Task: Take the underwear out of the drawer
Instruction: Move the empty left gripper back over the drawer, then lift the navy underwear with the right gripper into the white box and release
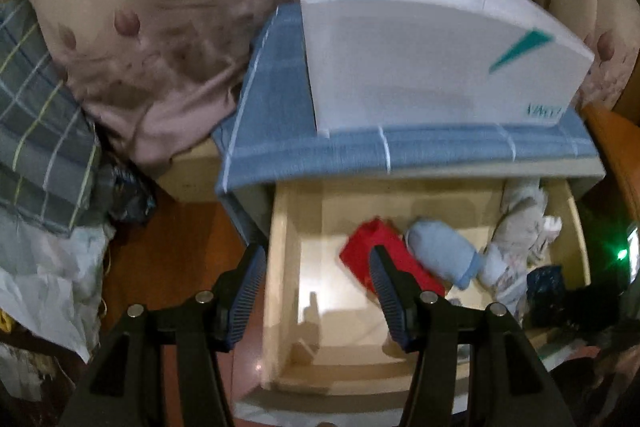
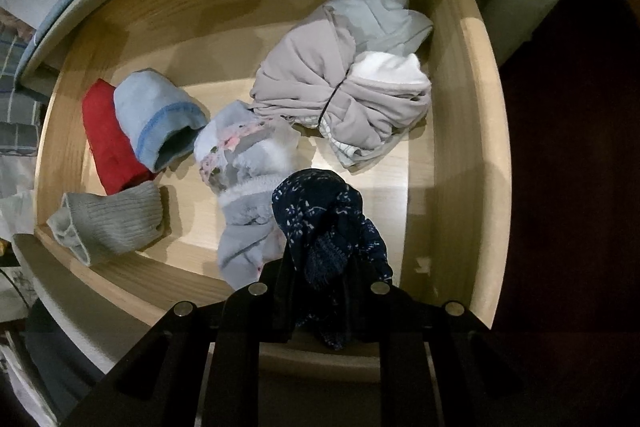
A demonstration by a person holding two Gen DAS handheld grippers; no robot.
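The wooden drawer (image 2: 452,131) stands pulled out, also in the left wrist view (image 1: 288,227). My right gripper (image 2: 326,267) is shut on dark navy patterned underwear (image 2: 320,211) and holds it above the drawer's front part. In the drawer lie a red folded piece (image 2: 104,139), a light blue roll (image 2: 156,111), a grey ribbed roll (image 2: 116,223), a white and pink lacy piece (image 2: 240,155) and a beige bundle (image 2: 340,95). My left gripper (image 1: 316,267) is open and empty above the drawer's left side, near the red piece (image 1: 360,247).
A white box (image 1: 432,59) sits on a blue checked cloth (image 1: 280,131) on top of the cabinet. A pink leaf-print bedcover (image 1: 152,27) and plaid fabric (image 1: 36,131) lie to the left. Red-brown floor (image 1: 168,259) lies beside the drawer.
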